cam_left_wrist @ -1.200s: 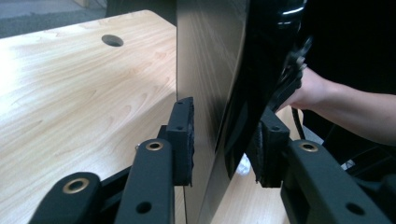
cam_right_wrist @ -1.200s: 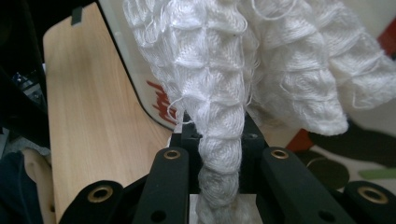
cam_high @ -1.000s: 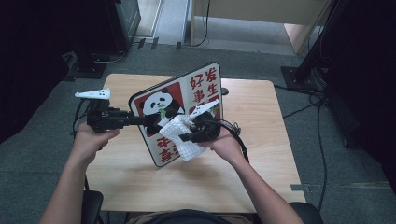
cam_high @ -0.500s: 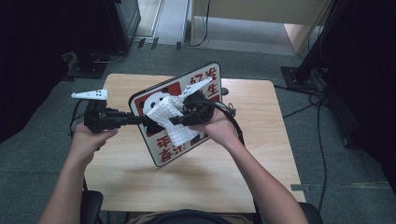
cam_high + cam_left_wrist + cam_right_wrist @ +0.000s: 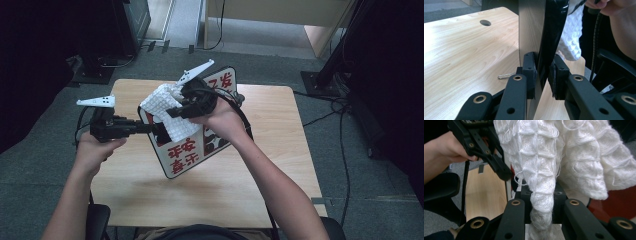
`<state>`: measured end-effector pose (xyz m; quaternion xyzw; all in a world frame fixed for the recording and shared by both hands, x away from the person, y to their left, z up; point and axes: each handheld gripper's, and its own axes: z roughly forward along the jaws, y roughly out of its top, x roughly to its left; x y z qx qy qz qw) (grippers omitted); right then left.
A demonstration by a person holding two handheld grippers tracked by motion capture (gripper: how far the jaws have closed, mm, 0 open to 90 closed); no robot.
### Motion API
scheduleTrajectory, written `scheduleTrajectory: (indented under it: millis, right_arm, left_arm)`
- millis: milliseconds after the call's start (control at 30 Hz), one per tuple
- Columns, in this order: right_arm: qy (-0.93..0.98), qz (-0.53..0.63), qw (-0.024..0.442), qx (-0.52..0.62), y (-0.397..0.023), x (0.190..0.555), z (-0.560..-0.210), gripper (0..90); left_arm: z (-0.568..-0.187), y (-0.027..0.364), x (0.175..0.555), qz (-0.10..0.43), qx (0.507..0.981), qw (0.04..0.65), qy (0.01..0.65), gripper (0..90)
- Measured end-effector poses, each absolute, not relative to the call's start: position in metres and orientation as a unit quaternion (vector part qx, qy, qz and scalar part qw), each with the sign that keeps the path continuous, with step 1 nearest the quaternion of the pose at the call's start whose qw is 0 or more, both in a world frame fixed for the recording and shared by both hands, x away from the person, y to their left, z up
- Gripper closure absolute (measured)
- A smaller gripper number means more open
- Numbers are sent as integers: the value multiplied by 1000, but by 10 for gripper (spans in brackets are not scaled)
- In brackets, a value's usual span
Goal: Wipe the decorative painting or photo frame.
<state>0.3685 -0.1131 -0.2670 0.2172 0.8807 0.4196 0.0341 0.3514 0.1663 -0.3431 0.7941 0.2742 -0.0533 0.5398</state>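
Panda board being held upright and wiped with a white cloth

Panda board (image 5: 192,150) is standing tilted on its near edge above the middle of the worktop (image 5: 270,165), printed face towards the right. Left hand-held gripper (image 5: 543,72) is reaching in from the left and clamping the board's left edge; its jaws have just been closing, and both pads are now pressing on the panel. Right hand-held gripper (image 5: 541,195) is pinching a twisted fold of the white waffle cloth (image 5: 167,112), jaws closed on it. Cloth is hanging over the board's far upper corner, lying against the printed face. Small metal clip (image 5: 505,76) is lying on the worktop just beyond the left jaws.
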Motion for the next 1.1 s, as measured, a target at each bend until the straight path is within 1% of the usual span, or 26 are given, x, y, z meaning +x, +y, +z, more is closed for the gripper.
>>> scheduleTrajectory:
  millis: [233,1100]
  right_arm:
    - [887,408,31,215,-103,370,-272,777]
    - [887,404,6,226,-112,370,-307,777]
  left_arm:
    - [-343,167,351,-53,795,539,274,774]
    - [-343,167,352,-51,796,538,273,775]
